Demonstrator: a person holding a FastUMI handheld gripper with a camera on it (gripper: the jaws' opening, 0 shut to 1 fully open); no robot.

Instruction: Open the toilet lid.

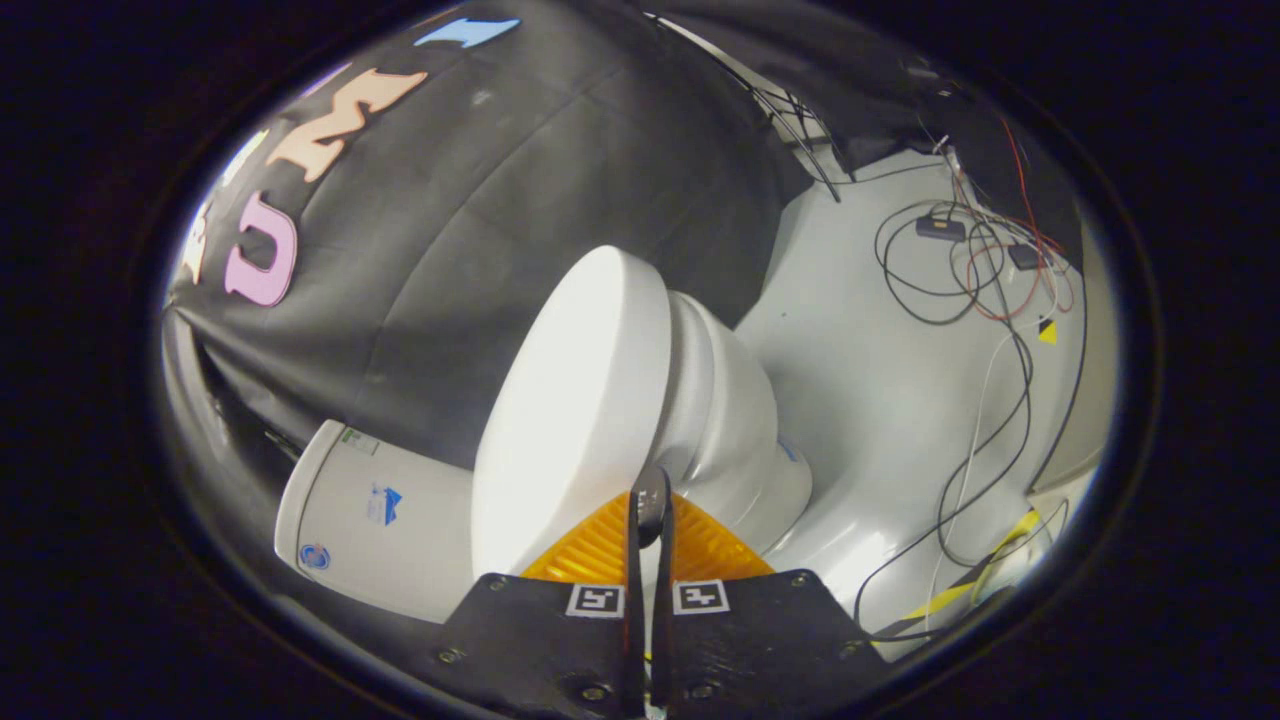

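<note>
The gripper (650,500) has its fingers pressed nearly together, clamped on the edge of the white toilet lid (570,410), which stands raised off the bowl (730,420).

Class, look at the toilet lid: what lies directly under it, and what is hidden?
Under the toilet lid sits the seat and bowl, seen from the side. The lid covers the bowl's inside. The gripper fingers are closed at the lid's edge.

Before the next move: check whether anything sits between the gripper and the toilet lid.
Nothing visible does. The gripper has its fingers nearly together right at the rim of the toilet lid, with no gap between for anything to stand in.
</note>
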